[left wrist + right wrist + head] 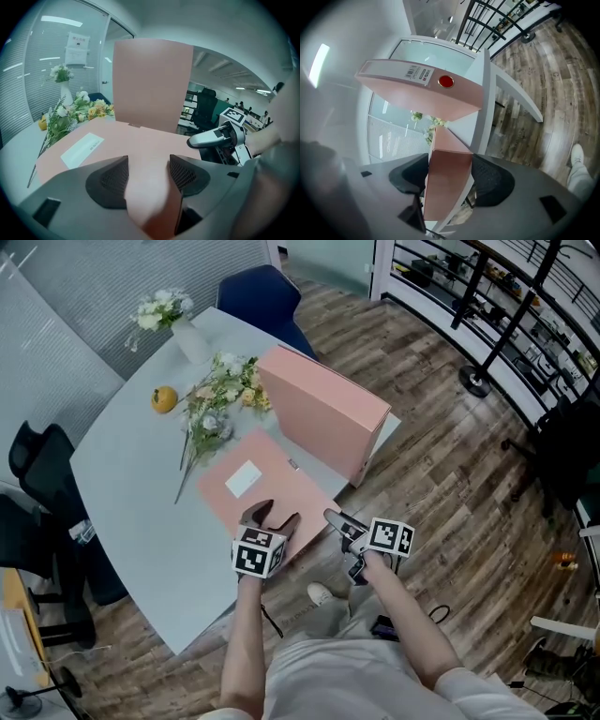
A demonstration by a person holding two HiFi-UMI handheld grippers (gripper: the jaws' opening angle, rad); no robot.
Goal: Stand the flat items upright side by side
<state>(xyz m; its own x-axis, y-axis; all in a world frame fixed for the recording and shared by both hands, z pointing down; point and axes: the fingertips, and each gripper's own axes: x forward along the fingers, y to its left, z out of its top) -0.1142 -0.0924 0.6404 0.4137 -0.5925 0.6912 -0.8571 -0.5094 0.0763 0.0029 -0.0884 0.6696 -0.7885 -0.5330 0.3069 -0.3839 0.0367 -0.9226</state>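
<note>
A flat pink binder (246,486) with a white label lies on the white table (131,502), its near corner over the table's edge. Behind it stands a second pink binder (323,413), upright. My left gripper (274,515) straddles the flat binder's near corner; in the left gripper view the pink cover (117,140) fills the gap from pad to pad of this gripper (149,171). My right gripper (336,521) is at the binder's right edge. In the right gripper view that edge (445,187) sits tight between its pads (449,176), with the upright binder (422,91) beyond.
Loose flowers (216,404), an orange (164,399) and a white vase with flowers (183,329) lie on the table behind the binders. A blue chair (267,296) stands at the far side, black chairs (37,465) at the left. Wooden floor lies to the right.
</note>
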